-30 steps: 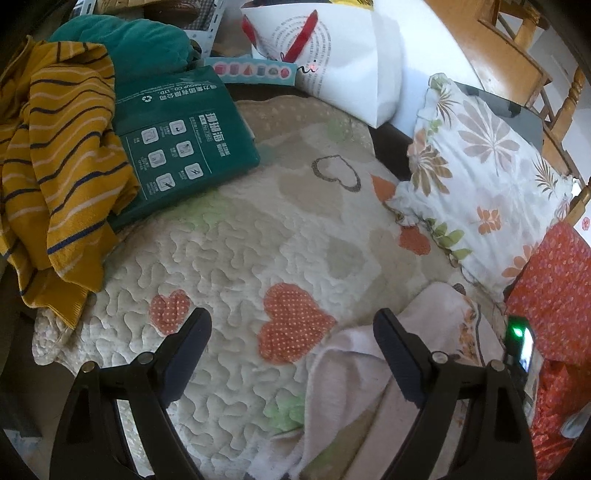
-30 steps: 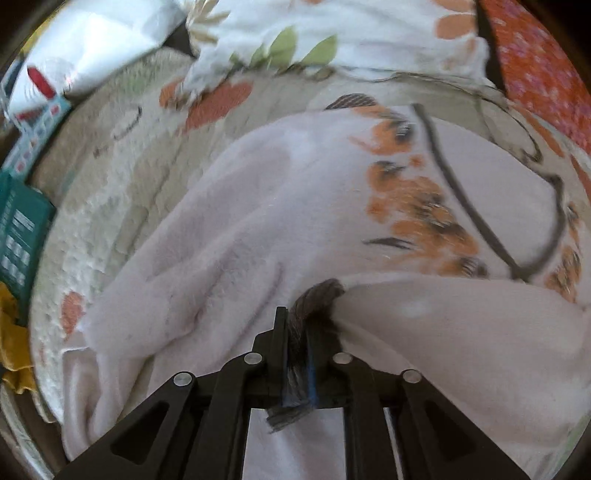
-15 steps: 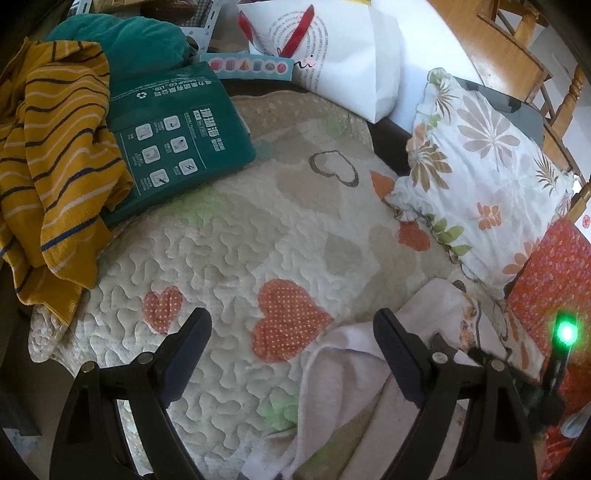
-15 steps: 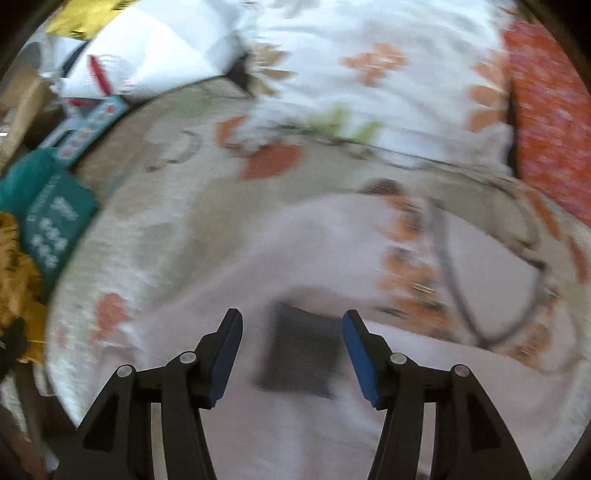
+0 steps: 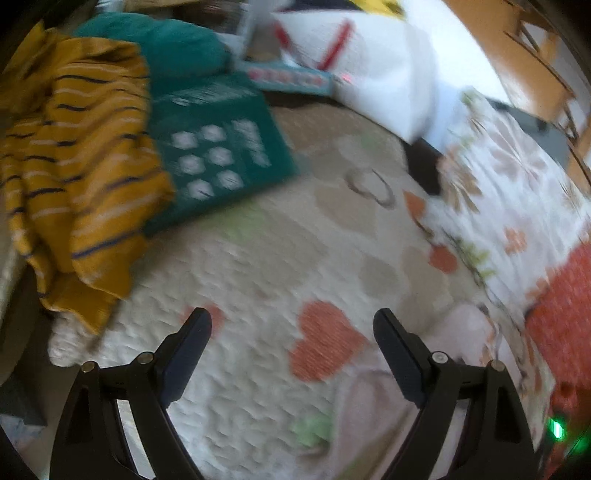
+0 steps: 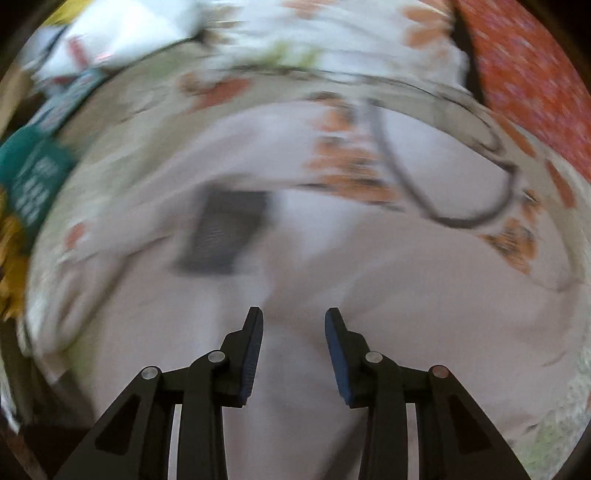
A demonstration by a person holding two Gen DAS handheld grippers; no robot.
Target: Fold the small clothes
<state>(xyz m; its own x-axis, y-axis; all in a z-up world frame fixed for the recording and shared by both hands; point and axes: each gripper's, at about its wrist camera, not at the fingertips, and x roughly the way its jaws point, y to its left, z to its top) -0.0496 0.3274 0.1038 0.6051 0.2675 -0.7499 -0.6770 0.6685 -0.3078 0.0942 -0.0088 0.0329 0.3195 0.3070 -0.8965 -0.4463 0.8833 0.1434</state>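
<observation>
Dark patch point(image 6: 225, 232), perhaps a label, blurred

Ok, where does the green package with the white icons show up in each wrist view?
Left wrist: green package upper left of centre, lying on the quilt, its left side under the yellow striped garment.
Right wrist: far left edge, blurred and cut off.
Shared landmark: the floral pillow, right in the left view, top in the right.
</observation>
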